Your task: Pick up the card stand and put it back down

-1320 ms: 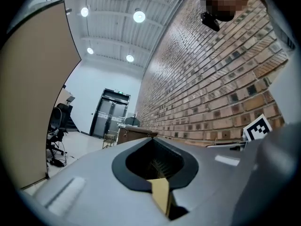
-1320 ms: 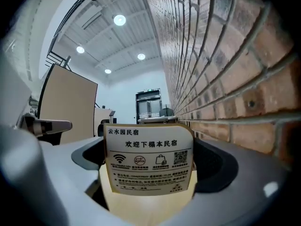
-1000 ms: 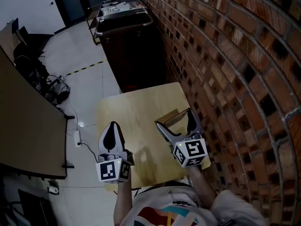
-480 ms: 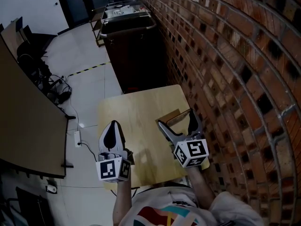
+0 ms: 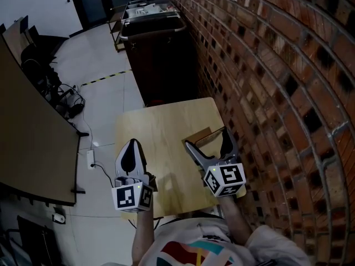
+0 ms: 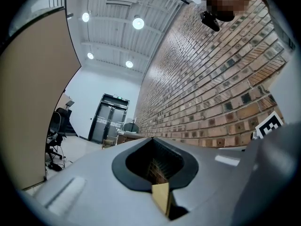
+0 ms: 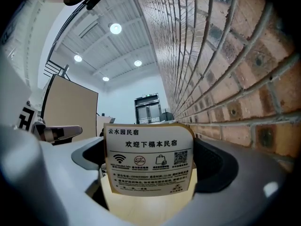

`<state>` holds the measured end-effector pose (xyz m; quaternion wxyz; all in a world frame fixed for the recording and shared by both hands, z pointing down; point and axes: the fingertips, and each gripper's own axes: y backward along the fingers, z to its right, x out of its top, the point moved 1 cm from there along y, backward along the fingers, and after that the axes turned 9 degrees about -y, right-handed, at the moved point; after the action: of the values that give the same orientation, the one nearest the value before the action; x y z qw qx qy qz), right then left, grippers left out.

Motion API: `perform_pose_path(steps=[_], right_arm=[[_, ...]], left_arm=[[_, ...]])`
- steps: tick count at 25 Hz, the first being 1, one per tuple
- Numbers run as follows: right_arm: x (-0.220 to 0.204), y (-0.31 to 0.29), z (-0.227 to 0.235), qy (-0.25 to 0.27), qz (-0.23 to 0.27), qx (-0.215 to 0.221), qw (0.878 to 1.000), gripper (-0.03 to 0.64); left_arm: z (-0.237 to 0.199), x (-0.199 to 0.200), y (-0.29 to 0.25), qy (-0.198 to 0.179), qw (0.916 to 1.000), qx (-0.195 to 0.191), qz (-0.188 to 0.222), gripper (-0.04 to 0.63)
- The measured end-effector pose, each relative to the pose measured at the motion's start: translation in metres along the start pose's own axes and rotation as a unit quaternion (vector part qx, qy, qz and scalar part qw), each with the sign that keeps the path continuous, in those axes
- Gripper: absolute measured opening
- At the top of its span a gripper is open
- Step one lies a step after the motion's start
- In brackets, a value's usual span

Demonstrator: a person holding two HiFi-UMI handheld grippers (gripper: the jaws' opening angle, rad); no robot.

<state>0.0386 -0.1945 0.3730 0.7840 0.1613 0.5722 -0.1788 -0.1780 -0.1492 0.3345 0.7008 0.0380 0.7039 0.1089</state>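
A small card stand [image 5: 202, 137] with a printed white sign stands on the wooden table [image 5: 161, 132], near its right edge by the brick wall. My right gripper [image 5: 207, 141] is open, one jaw on each side of the stand with a gap to both. In the right gripper view the card stand [image 7: 148, 160] fills the space between the jaws of the right gripper [image 7: 151, 182], its sign facing the camera. My left gripper [image 5: 131, 149] hovers at the table's left edge, shut and holding nothing. The left gripper [image 6: 155, 173] shows its jaws together in its own view.
A brick wall [image 5: 266, 65] runs close along the table's right side. A dark cabinet [image 5: 158, 54] stands just beyond the table's far edge. On the tiled floor to the left lie cables [image 5: 69, 104] and a power strip [image 5: 90, 159], beside a tall partition [image 5: 28, 137].
Both grippers stay about where they were; the right one remains open around the card stand. Only the head view has shifted slightly.
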Motion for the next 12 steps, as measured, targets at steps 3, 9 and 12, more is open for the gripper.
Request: perform_pose_path(steps=[3,9,12], right_arm=[[0.0013,-0.0004,-0.002,0.001,0.001,0.003,1.0,0.565],[0.0004,0.002,-0.0015,0.001,0.0,0.004,1.0,0.565],[0.0024,0.0029,-0.0005,0.0,0.001,0.001,1.0,0.565]], left_arm=[[-0.0009,0.0015,0.0016,0.001,1.0,0.001,0.002,0.006],[-0.0017,0.0022,0.0049,-0.01,0.9999,0.011,0.007,0.005],[-0.0033,0.0053,0.0052,0.002,0.9998,0.012,0.017,0.005]])
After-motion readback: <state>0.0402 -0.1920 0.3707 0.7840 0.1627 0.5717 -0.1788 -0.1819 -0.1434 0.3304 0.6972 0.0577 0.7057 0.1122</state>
